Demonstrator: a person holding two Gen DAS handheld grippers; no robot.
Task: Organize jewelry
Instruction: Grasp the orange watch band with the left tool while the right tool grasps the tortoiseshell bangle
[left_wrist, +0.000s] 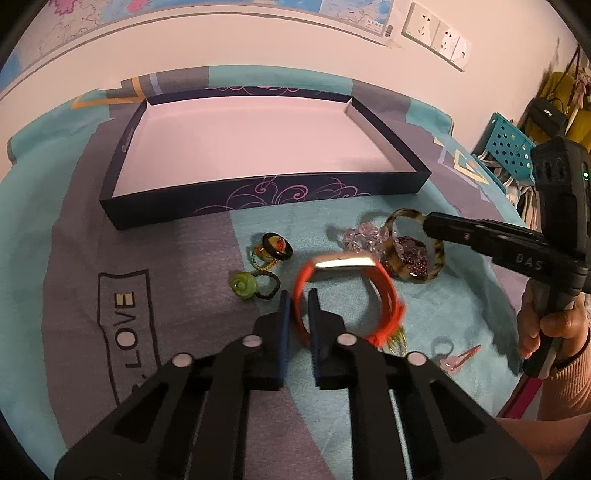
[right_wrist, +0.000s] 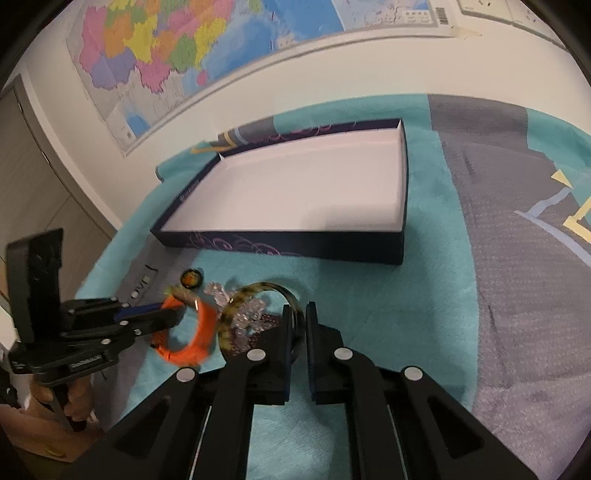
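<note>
My left gripper (left_wrist: 298, 295) is shut on an orange watch band (left_wrist: 384, 291) and holds it just above the cloth; it also shows in the right wrist view (right_wrist: 199, 332). My right gripper (right_wrist: 298, 310) is shut on a tortoiseshell bangle (right_wrist: 240, 299), which shows in the left wrist view (left_wrist: 406, 216) too. A clear bead bracelet (left_wrist: 364, 236) and a dark red beaded piece (left_wrist: 413, 254) lie by the bangle. A dark blue box (left_wrist: 258, 195) with a white floor stands open behind them.
A black ring (left_wrist: 277, 245) with a green-yellow band, a green rose hair tie (left_wrist: 245, 284) and a pink clip (left_wrist: 460, 360) lie on the teal and grey cloth (left_wrist: 92, 240). A wall with a map (right_wrist: 177, 48) runs behind the box.
</note>
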